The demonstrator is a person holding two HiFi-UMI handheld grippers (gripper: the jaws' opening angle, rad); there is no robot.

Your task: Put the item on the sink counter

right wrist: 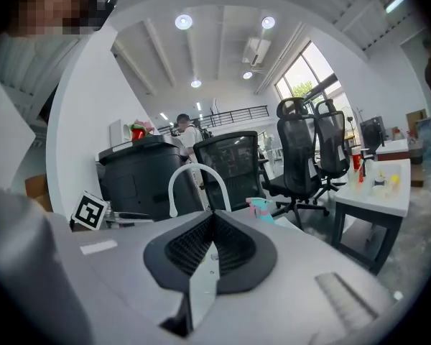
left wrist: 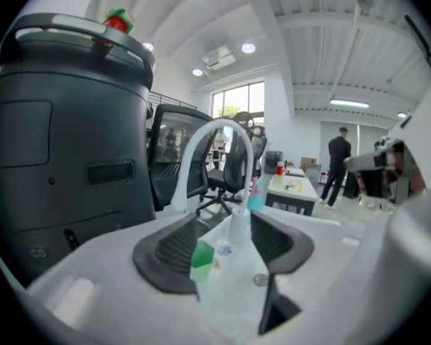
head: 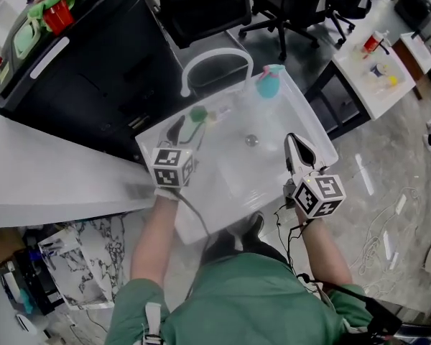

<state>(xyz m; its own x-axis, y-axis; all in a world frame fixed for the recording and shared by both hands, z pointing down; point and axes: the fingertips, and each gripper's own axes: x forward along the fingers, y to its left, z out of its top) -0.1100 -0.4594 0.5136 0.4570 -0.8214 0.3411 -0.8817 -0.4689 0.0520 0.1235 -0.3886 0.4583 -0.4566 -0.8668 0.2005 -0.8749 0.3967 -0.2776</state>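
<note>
A small clear item with a green cap (head: pixel 199 113) lies on the back left counter of the white sink (head: pixel 312 128), near the arched white faucet (head: pixel 215 54). My left gripper (head: pixel 182 126) is right behind it. In the left gripper view the green cap (left wrist: pixel 202 254) sits low between the spread jaws of the left gripper (left wrist: pixel 226 227), close to the left jaw, with a gap to the right one. My right gripper (head: pixel 293 141) hovers over the sink's right rim; in the right gripper view the right gripper (right wrist: pixel 211 220) is shut with nothing in it.
A teal spray bottle (head: pixel 269 83) stands at the sink's back right corner. A large black machine (head: pixel 79 56) rises behind the sink on the left, beside a grey counter slab (head: pixel 50 171). Office chairs (head: pixel 287 6) and a white table (head: pixel 377 70) lie beyond.
</note>
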